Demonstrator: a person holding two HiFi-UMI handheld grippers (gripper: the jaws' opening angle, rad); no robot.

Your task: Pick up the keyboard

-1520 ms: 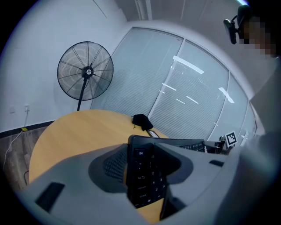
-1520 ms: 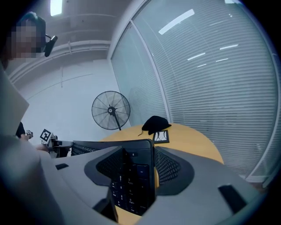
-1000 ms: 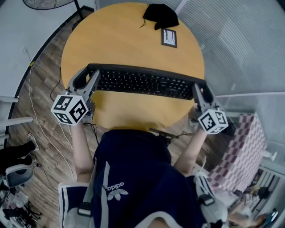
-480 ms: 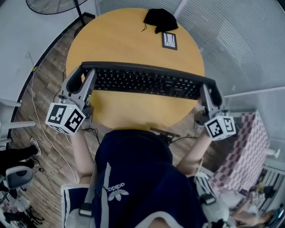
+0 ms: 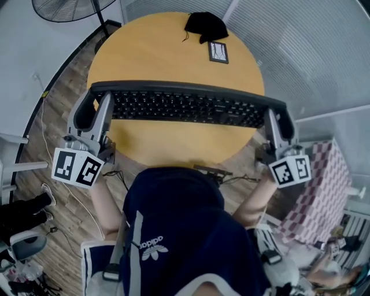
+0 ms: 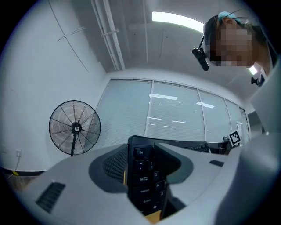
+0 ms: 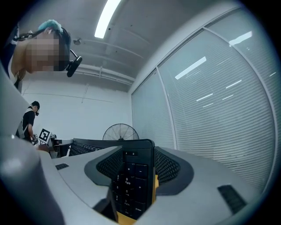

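A long black keyboard [image 5: 185, 107] hangs level above the round wooden table [image 5: 173, 52], tilted up on its long edge. My left gripper [image 5: 92, 107] is shut on its left end, my right gripper [image 5: 278, 118] on its right end. In the left gripper view the Esc end of the keyboard [image 6: 142, 176] stands clamped between the grey jaws of the left gripper [image 6: 142, 169]. The right gripper view shows the numpad end of the keyboard [image 7: 131, 176] pinched the same way in the right gripper [image 7: 131, 173].
A black cloth [image 5: 205, 24] and a small framed card [image 5: 218, 51] lie at the table's far side. A standing fan [image 5: 63, 8] is at the back left, and glass walls with blinds curve round the right. A pink checked cloth [image 5: 324, 191] is at the right.
Both grippers have risen with the keyboard between them. It has come off the tabletop toward the head camera and looks larger and wider now.
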